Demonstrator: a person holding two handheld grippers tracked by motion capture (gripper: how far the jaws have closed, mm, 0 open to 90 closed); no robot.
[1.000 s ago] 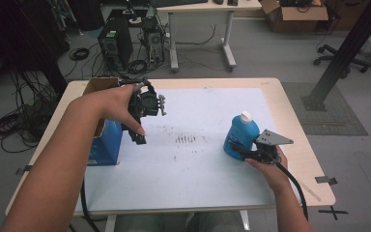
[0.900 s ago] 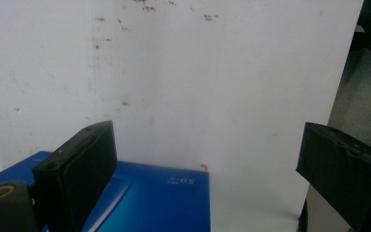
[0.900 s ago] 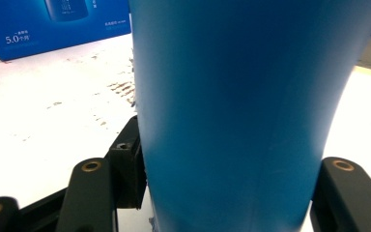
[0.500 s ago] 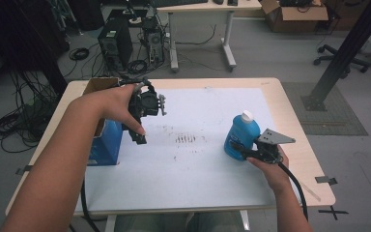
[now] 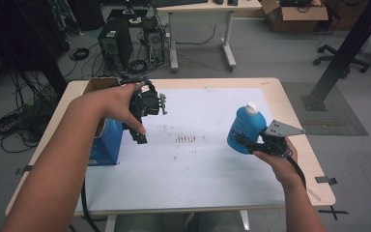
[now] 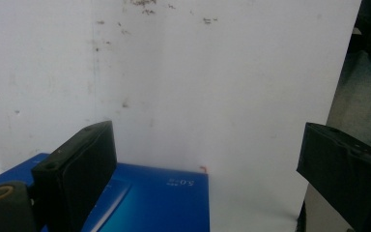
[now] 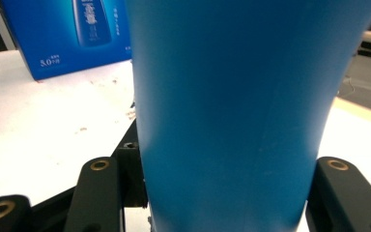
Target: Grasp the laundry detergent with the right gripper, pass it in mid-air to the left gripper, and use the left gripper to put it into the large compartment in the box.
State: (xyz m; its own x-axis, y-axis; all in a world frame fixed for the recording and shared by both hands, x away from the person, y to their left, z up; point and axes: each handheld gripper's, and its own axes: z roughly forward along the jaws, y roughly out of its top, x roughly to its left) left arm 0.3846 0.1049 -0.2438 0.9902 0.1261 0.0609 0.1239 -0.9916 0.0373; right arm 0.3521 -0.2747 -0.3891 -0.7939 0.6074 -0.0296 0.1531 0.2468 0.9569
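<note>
While bottle hangs in grip: keep upright, carry level toward the box mouth.
Right tool (image 5: 249, 144): clamped on the lower body of the blue plastic bottle with white cap (image 5: 244, 126), held at the right side of the white-covered counter (image 5: 207, 164).
Left tool (image 5: 142, 137): jaws apart, holding nothing, poised beside the blue cardboard box (image 5: 107, 143).
Box: open brown flaps on top; contents hidden.
Bottle: capped, opaque; fill level unreadable.
</note>
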